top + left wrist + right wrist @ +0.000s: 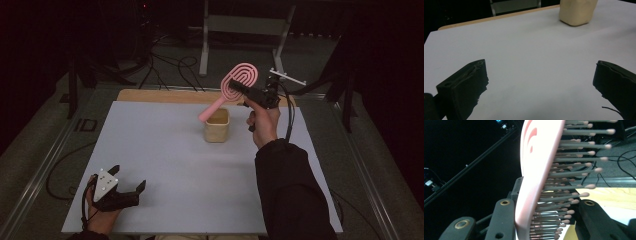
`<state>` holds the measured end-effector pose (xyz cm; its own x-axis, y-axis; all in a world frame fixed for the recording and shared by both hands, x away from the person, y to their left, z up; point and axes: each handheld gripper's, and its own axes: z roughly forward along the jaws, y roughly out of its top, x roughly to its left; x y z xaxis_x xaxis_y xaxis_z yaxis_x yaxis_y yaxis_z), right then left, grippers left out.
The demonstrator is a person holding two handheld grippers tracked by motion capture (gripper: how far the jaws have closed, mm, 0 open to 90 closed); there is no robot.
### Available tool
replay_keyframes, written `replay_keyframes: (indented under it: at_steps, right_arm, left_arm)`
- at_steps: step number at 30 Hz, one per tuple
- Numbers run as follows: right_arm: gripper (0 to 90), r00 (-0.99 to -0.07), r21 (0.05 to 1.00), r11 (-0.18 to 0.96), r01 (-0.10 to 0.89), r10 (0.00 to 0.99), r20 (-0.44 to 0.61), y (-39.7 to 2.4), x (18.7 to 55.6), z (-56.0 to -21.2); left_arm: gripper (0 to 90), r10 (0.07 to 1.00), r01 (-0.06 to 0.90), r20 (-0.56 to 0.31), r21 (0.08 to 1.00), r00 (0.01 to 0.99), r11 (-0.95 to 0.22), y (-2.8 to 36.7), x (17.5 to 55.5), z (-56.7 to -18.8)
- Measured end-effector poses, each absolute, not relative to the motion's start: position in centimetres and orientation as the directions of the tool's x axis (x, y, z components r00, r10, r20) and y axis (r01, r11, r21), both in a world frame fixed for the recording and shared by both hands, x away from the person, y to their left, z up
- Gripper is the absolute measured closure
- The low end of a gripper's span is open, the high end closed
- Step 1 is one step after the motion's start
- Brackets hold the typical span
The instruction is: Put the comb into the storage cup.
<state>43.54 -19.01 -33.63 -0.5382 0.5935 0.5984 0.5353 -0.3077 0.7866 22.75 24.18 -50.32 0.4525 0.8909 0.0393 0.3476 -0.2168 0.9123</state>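
right gripper raised, clamping pink hairbrush | handle over cup

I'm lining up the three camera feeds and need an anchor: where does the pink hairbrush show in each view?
High view: the pink hairbrush is upper centre, held in the air by the right claw, handle slanting down toward the beige cup.
Left gripper view: not in it; the beige cup sits at the top edge.
Right gripper view: it rises up the middle between the black jaws, bristles pointing right.
Shared landmark: the white table.
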Motion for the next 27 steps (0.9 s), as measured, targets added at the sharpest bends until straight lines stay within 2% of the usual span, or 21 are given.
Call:
replay_keyframes:
  at_steps: [27]
  right_arm:
    - [64.1,-0.501,0.805,-0.316,0.502,0.652,0.568,-19.62,44.27,-34.52]
  left_arm:
    - [0.3,0.886,0.352,0.04,0.909,0.462,-0.224,24.04,22.82,-50.44]
